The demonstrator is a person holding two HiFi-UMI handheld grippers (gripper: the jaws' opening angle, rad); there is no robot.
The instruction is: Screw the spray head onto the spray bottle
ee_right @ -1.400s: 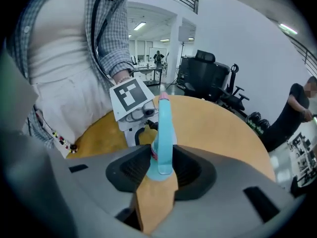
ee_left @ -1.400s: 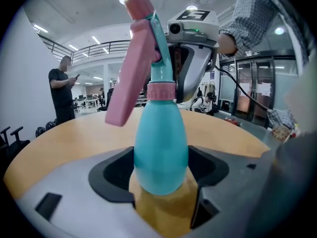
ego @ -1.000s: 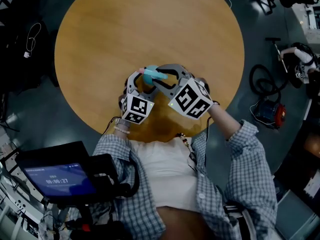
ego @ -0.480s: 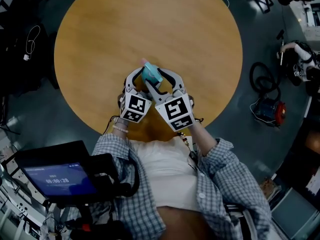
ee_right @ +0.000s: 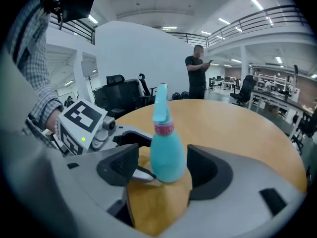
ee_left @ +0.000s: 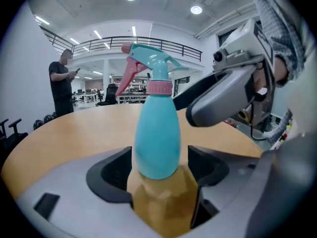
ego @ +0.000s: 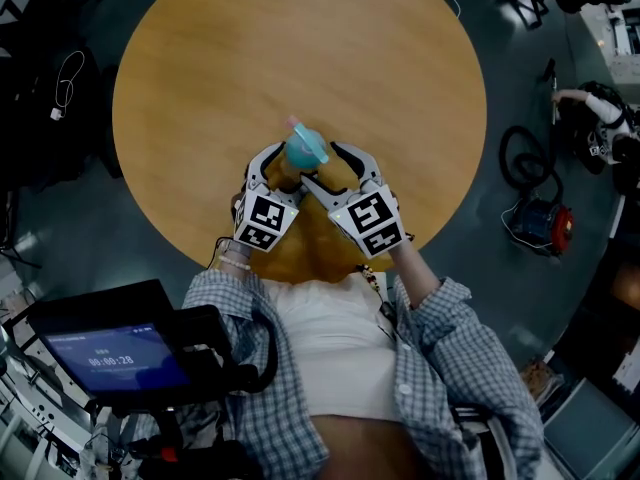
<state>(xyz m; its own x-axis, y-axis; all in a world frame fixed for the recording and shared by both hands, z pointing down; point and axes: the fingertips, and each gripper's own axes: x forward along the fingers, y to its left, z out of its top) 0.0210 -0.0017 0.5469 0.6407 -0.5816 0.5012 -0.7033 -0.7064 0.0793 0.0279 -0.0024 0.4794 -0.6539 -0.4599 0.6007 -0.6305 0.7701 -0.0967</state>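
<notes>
The bottle point(ego: 303, 151) stands upright over the near part of the table point(ego: 300, 48), with the head point(ee_left: 148, 63) seated on its neck. The left claw point(ee_left: 158, 167) pinches the bottle's lower body. The right claw point(ee_right: 166, 167) has just been opening. Its jaws are spread, with the bottle between them and clear of both pads.

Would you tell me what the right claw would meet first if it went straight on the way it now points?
Most likely the bottle: it stands between the right claw's jaws, which have just been opening and look clear of it.
</notes>
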